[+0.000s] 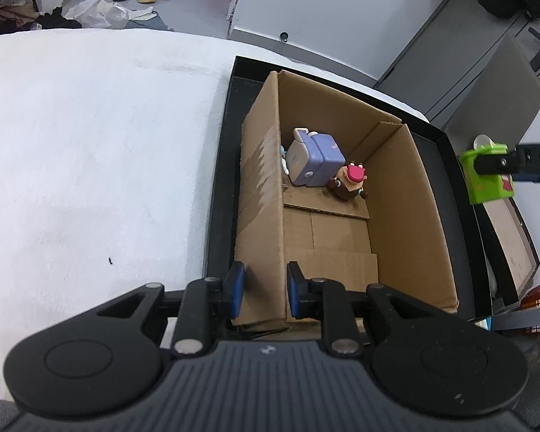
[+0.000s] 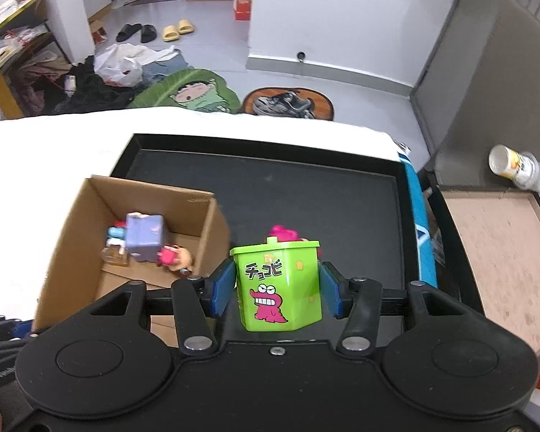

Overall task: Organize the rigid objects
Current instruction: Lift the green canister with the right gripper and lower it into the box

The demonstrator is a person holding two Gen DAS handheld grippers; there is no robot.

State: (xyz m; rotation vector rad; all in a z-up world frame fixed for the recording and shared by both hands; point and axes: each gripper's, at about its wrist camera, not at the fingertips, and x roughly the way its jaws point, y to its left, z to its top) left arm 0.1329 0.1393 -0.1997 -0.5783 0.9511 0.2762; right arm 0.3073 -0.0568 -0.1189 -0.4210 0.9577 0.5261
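An open cardboard box (image 1: 406, 208) stands in a black tray (image 1: 219, 187) on a white cloth. Inside lie a purple toy block (image 1: 316, 160) and a small figure with a pink cap (image 1: 351, 181); both also show in the right wrist view, the block (image 2: 144, 239) and the figure (image 2: 171, 257). My left gripper (image 1: 262, 291) straddles the box's near left wall (image 1: 262, 216), pads close on both sides. My right gripper (image 2: 277, 289) is shut on a green lidded toy bin (image 2: 279, 288) with a pink crocodile, held above the tray (image 2: 306, 194) right of the box (image 2: 72, 248). The bin also shows at the right edge of the left wrist view (image 1: 486, 174).
A wooden-bottomed tray (image 2: 496, 248) and a paper cup (image 2: 514, 167) sit to the right. White cloth (image 1: 90, 162) covers the table to the left of the tray. Clothes, bags and slippers (image 2: 176, 28) lie on the floor beyond the table.
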